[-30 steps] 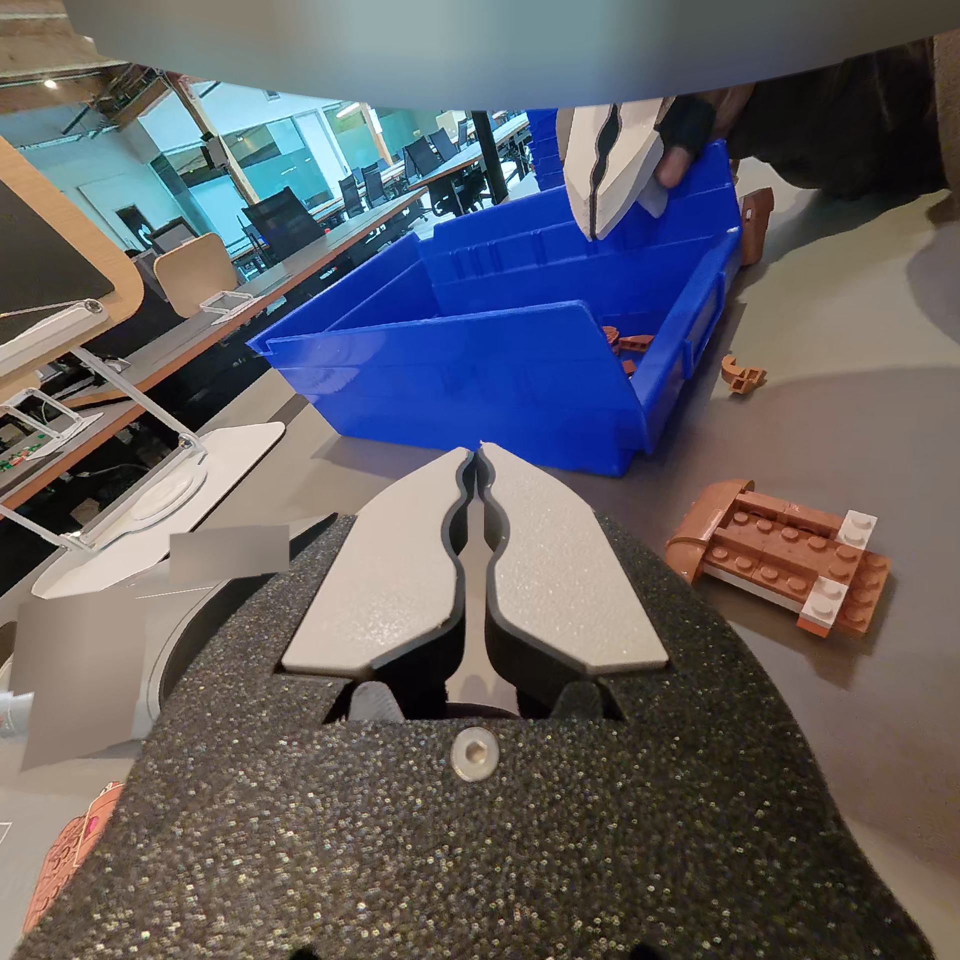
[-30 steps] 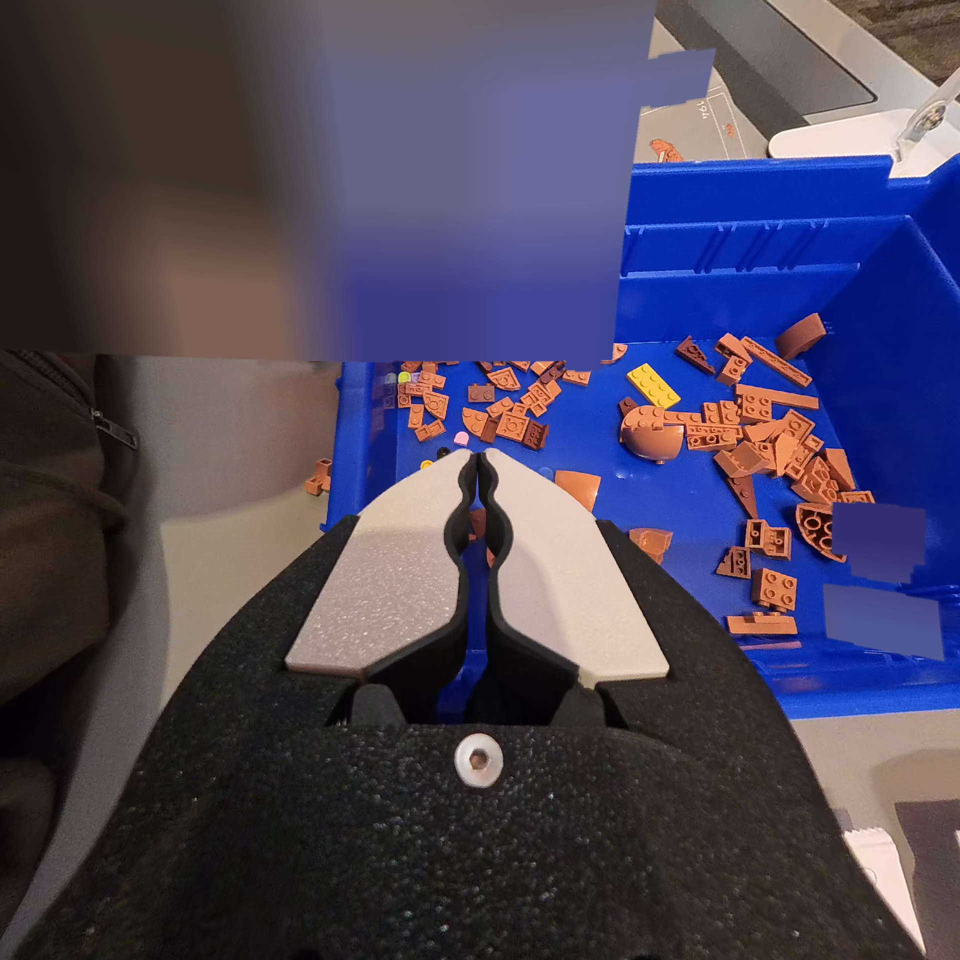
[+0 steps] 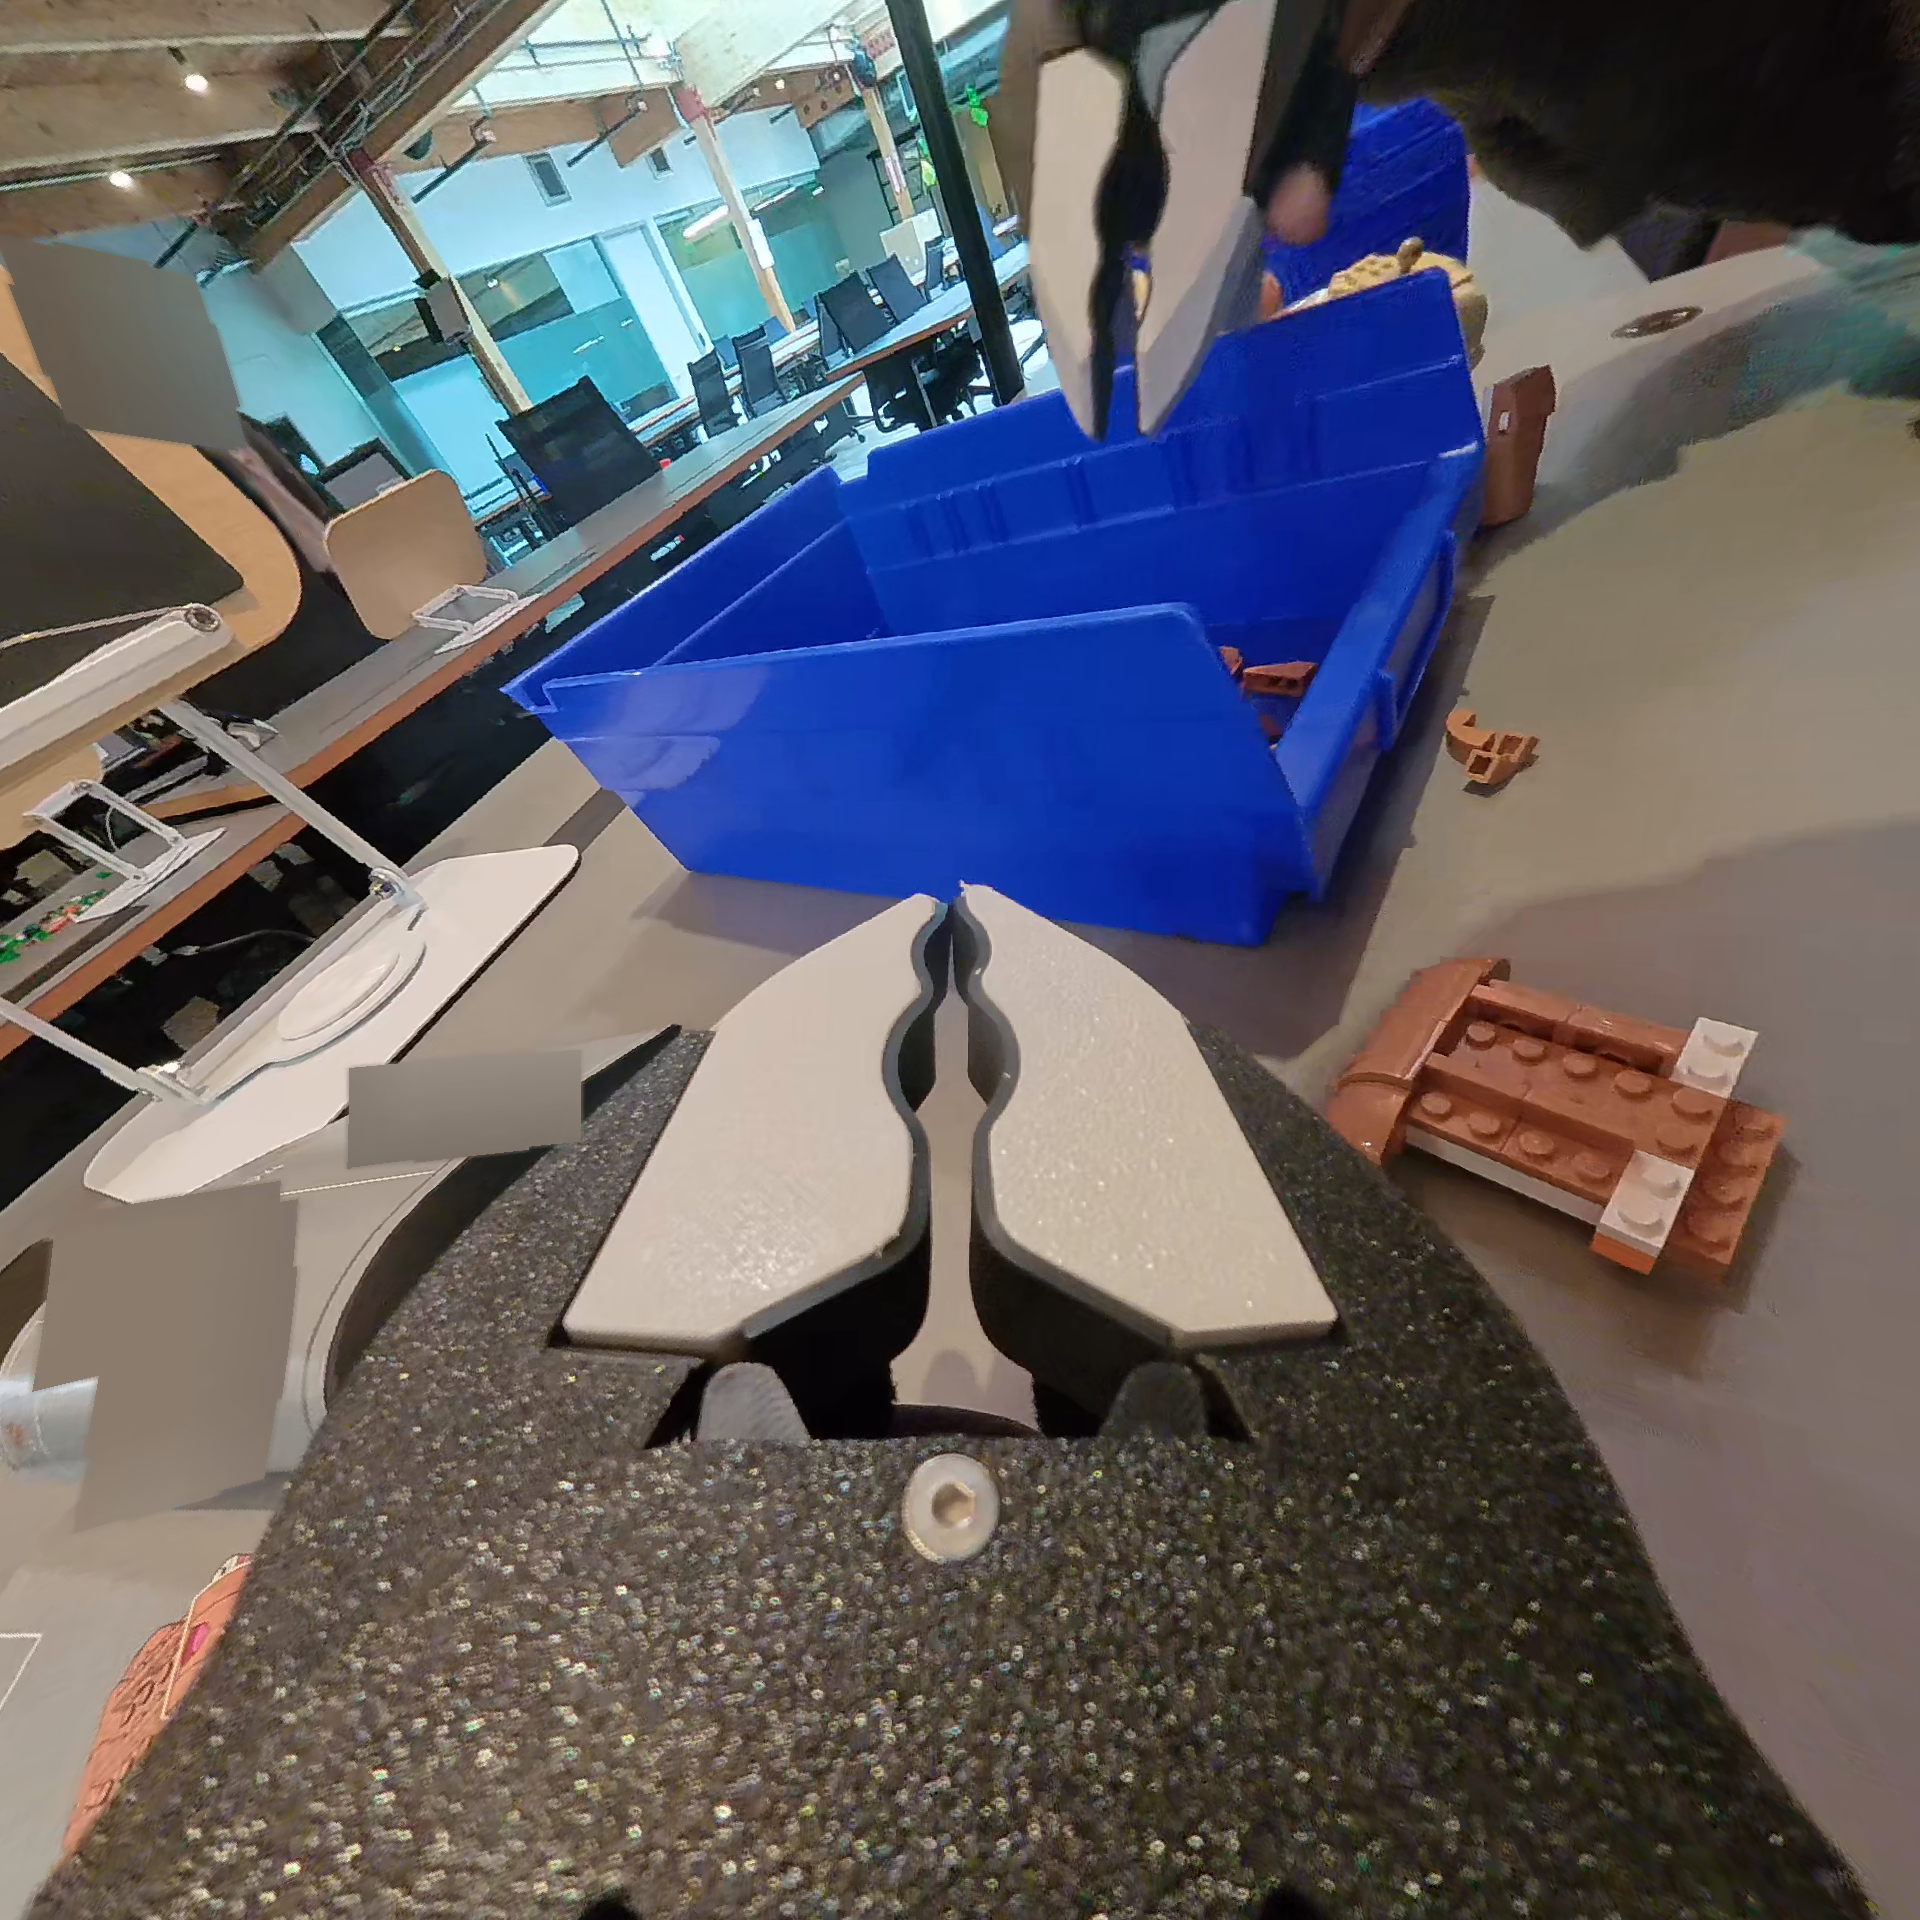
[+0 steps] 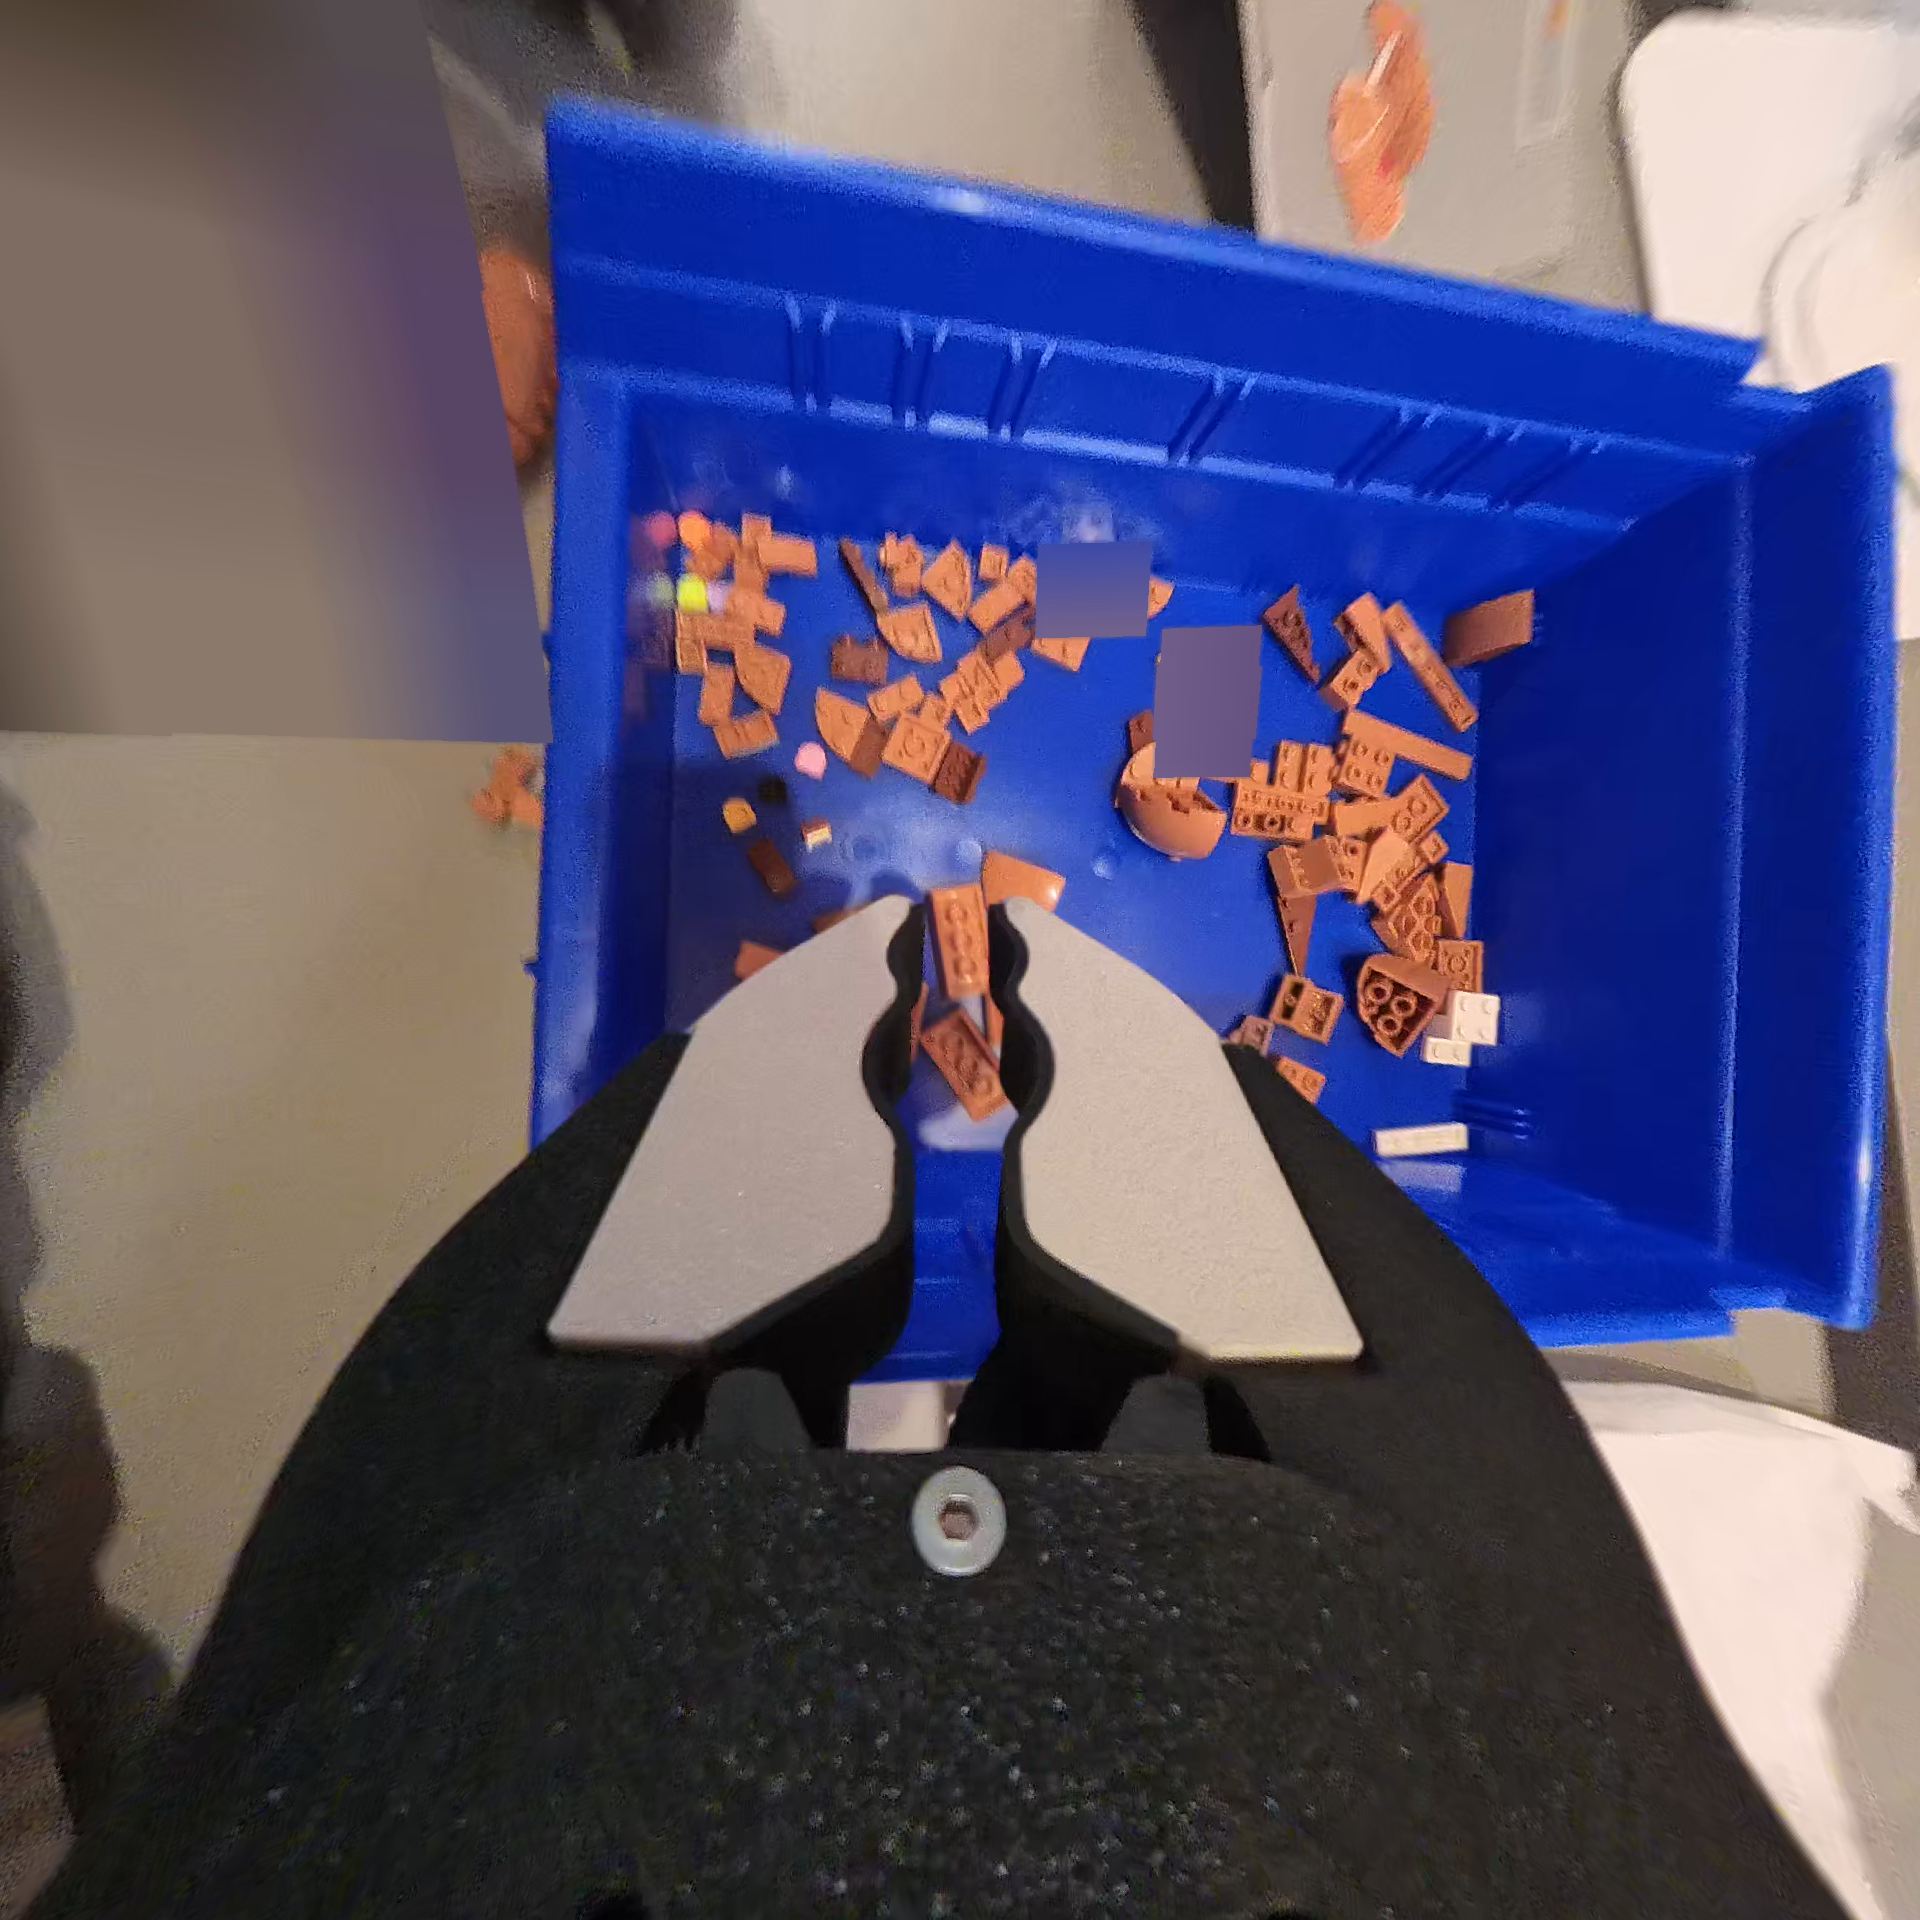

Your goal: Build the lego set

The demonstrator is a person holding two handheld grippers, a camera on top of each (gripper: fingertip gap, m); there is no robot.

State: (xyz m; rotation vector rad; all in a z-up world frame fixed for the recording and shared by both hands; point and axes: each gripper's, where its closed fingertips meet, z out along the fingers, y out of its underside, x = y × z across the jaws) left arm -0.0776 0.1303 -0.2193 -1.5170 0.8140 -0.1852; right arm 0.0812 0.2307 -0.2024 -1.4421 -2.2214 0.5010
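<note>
The right gripper [image 4: 961,914] hangs above the blue bin [image 4: 1683,831], and its fingers are spread a little, with a small gap between the tips. Through that gap you can see a long brown brick [image 4: 958,940] lying on the bin floor, and it looks like the next piece to pick. The fingers are not touching it yet. The bin holds lots of loose brown pieces [image 4: 1361,821], with some in a pile on the right and more on the far left, plus a few white ones [image 4: 1465,1023] near the right wall. The left gripper [image 3: 954,912] waits low over the grey table [image 3: 1662,665], just in front of the bin, with its fingers pressed together and nothing in them. The half-built brown model [image 3: 1558,1112] lies on the table to the right of it, with two white pieces on its near end. A small curved brown piece [image 3: 1488,743] sits alone on the table beside the bin. To do this step well, I think the right gripper should go straight down with one finger on each long side of the brick. It should squeeze softly, so the brick does not pop away. Another brick [image 4: 961,1055] lies very close, so the fingers should be careful not to grab both.
</note>
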